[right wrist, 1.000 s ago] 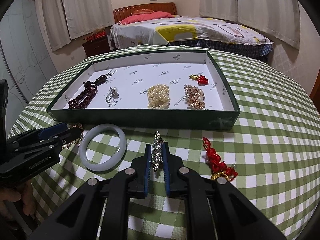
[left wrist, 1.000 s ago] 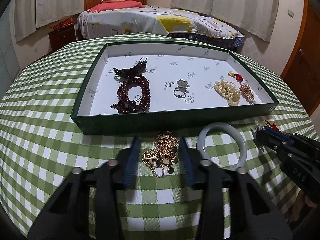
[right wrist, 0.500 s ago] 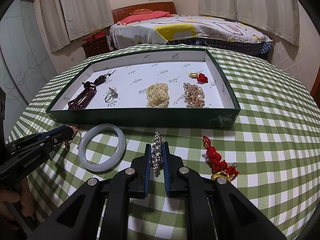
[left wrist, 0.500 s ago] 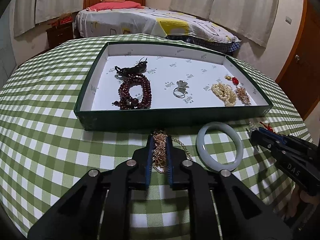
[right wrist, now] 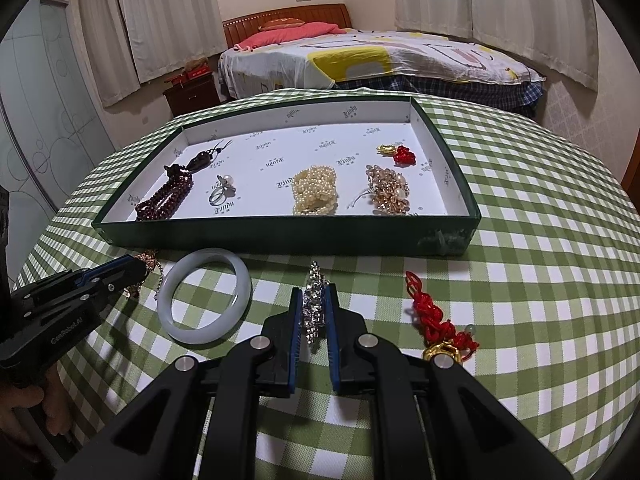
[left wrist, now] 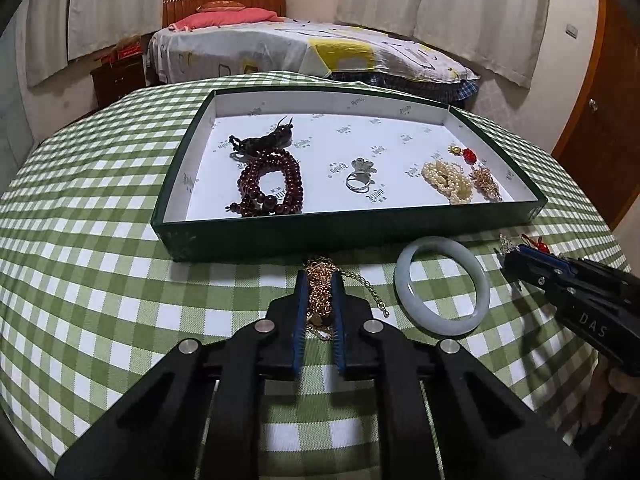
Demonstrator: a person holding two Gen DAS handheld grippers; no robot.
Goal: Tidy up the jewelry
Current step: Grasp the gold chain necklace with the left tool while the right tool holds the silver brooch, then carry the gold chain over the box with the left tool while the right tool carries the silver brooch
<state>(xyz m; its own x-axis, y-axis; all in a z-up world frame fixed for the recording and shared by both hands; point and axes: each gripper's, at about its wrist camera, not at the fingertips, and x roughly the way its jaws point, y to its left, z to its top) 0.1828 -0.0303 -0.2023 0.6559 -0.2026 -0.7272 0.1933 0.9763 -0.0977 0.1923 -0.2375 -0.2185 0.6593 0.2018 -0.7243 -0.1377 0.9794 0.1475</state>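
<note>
Between left hand-held gripper (left wrist: 319,280) pads: gold chain (left wrist: 320,286).

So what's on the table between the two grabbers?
The pale jade bangle, lying flat between the left gripper and right gripper, in the right wrist view.

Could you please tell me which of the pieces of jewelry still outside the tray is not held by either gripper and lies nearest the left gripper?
The pale jade bangle, lying flat on the checked cloth just right of the left gripper; the red knotted charm lies farther off.
</note>
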